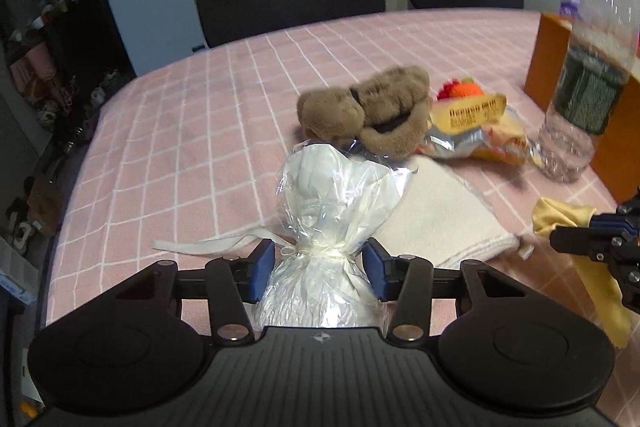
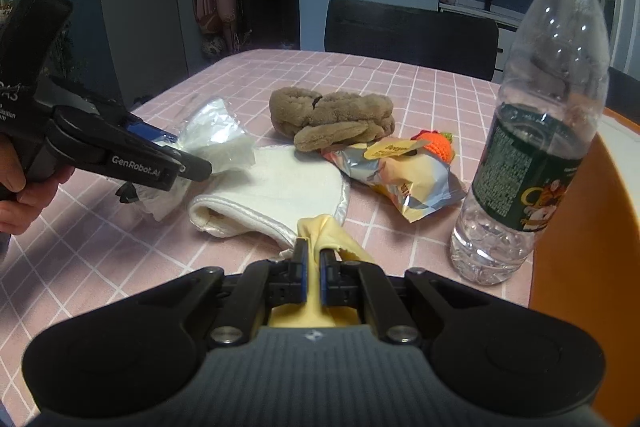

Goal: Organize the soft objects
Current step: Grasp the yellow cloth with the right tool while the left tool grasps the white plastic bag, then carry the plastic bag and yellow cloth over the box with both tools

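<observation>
A clear plastic bag [image 1: 320,211] of white soft material, tied at the neck with a white ribbon, lies on the pink checked table [image 1: 180,131]. My left gripper [image 1: 320,267] is closed on it, with the blue pads against both sides just below the tie. In the right wrist view that left gripper [image 2: 188,165] comes in from the left with the bag [image 2: 216,135] in it. My right gripper [image 2: 313,267] is shut on a yellow cloth [image 2: 320,227], and it appears at the right edge of the left wrist view. A brown plush toy [image 1: 368,107] and a folded white cloth [image 1: 436,211] lie beyond the bag.
A shiny snack packet [image 2: 400,179] and an orange crocheted toy [image 2: 438,143] lie right of the plush. A clear water bottle [image 2: 536,147] stands beside an orange box [image 2: 580,227] at the right. Two dark chairs [image 1: 288,3] stand behind the table. A hand [image 2: 16,187] holds the left gripper.
</observation>
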